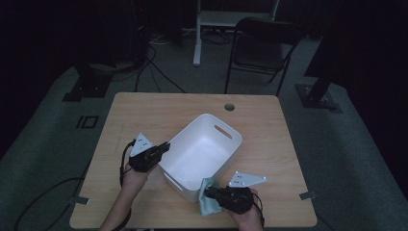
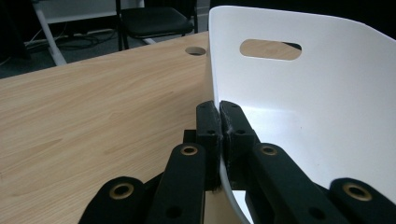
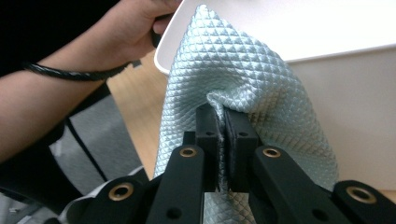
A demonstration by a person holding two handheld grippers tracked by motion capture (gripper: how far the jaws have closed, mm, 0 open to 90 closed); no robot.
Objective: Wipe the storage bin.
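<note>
Wooden table (image 1: 144, 108); black chair (image 1: 262, 48) well behind.

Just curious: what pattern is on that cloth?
Pale blue cloth with small raised diamonds; right gripper view shows it best.

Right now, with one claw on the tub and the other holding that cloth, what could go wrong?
The left gripper pinches only the thin rim of the white tub, so the tub might tip or slide if pulled. The right gripper holds the cloth by a small fold, which could slip free against the tub's wall.
</note>
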